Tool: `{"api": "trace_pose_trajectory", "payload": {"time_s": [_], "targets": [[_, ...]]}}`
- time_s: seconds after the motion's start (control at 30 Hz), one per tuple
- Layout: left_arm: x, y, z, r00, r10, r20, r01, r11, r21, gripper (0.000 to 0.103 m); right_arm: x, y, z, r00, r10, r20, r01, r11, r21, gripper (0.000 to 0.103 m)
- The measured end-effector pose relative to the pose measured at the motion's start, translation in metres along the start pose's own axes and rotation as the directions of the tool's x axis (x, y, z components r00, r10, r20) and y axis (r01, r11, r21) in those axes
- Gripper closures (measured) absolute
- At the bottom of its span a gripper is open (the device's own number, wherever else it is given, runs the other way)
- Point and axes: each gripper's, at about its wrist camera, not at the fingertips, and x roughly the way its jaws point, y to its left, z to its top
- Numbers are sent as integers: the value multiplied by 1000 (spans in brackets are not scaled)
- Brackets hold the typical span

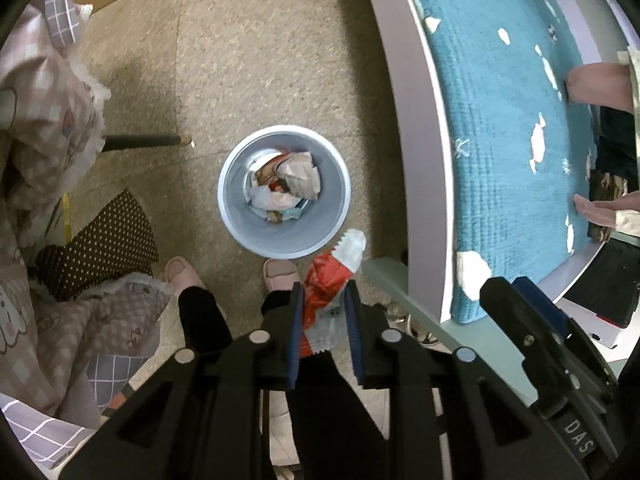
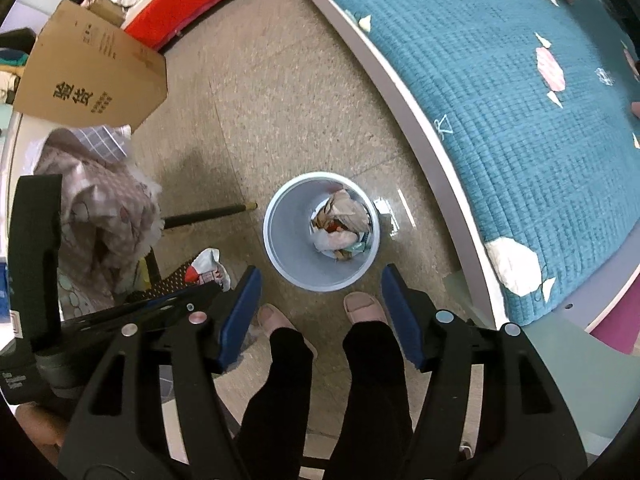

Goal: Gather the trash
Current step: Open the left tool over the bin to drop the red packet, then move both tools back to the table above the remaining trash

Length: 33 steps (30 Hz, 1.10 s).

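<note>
Left gripper (image 1: 323, 304) is clamped on a red-and-white wrapper (image 1: 334, 276), blue pads pinching it at mid-length. The wrapper's long axis runs along the fingers, its white serrated end poking forward past the tips and a clear crimped end hanging back toward the palm. Right gripper (image 2: 320, 300) is spread wide, nothing between the fingers.

Key relation: the white bin (image 1: 234, 216) sits on the floor directly ahead of and below the left fingers. The wrapper's white tip looks to be just short of the bin's near rim, slightly to the right side, not yet over the opening. Judgement: the left gripper needs a short push forward and a touch left before releasing; dropped here, the wrapper would likely land on the rim or on the floor by the slippers (image 1: 280, 272).

The bin already holds crumpled paper and wrappers (image 1: 286, 184) at the bottom, with plenty of room above them. Opening is round and unobstructed.

Room to move: bare floor (image 1: 248, 60) lies all around the bin. The bed edge (image 1: 416, 152) with blue quilt (image 1: 500, 140) runs along the right, near the bin but clear of it. A black rod (image 1: 140, 142) lies on the floor left of the bin, apart from it. Bedding (image 1: 44, 120) is piled at far left. A cardboard box (image 2: 92, 76) stands well beyond.

The right gripper also looks down at the bin from above, roughly as near, but empty.
</note>
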Motion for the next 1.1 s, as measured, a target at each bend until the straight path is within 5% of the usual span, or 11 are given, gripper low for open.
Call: {"api": "trace_pose_trajectory", "payload": {"time_s": [0.07,0.1,0.43,0.63,0.9,1.1], "targets": [[-3,-4,1,1000,-10,5,10,1000,-1,42,-5,-4,1,1000,3,12,-3,1000,10,41],[-5,-5,2,1000,0,11,0,1000,-2,38,-7,-5,2,1000,3,16,-4,1000,13,41],[-27,7,-3,999,-6,36,8,999,-39,37,-19,-1,4,1000,14,12,-14,1000,0,41],[-74,40,-12,991,-2,135,16,995,-100,37,-31,35,9,999,48,16,-47,997,-61,41],[-176,106,-29,935,19,353,44,984,-171,37,-65,141,18,986,157,64,-139,966,-219,41],[-241,192,-47,880,128,457,14,956,-294,36,-78,255,14,968,241,70,-201,911,-361,41]]}}
